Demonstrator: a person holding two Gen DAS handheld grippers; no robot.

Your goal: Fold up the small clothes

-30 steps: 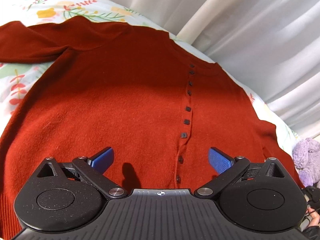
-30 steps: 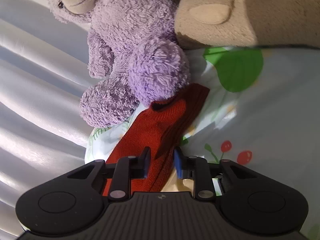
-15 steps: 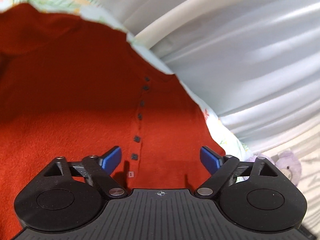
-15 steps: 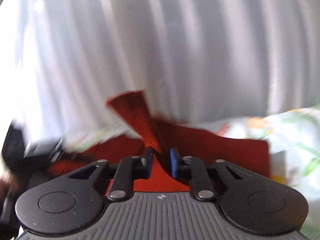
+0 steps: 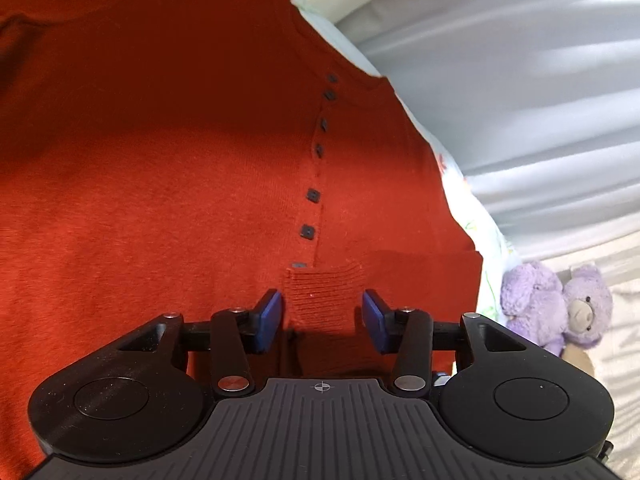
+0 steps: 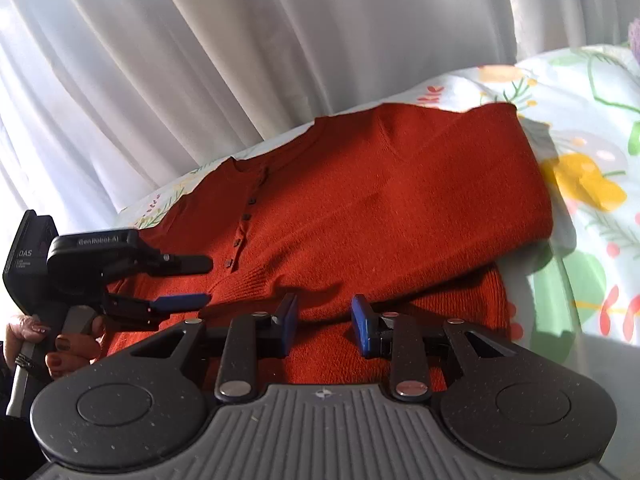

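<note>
A rust-red buttoned cardigan (image 5: 180,152) lies flat on a floral bedsheet (image 6: 580,128). One sleeve is folded across its front, with the ribbed cuff (image 5: 324,292) lying by the button row. My left gripper (image 5: 322,316) is open, its blue pads either side of that cuff just above it. It also shows in the right wrist view (image 6: 196,282), held in a hand at the left. My right gripper (image 6: 324,320) is open and empty, low over the folded sleeve (image 6: 400,208) near the cardigan's ribbed hem.
White curtains (image 6: 280,40) hang close behind the bed. Two purple plush bears (image 5: 556,308) sit at the right beside a beige pillow. Floral sheet shows to the right of the cardigan.
My right gripper carried the sleeve across the cardigan's front and let it go. It now stands open. My left gripper moved in over the cuff and narrowed its opening.
</note>
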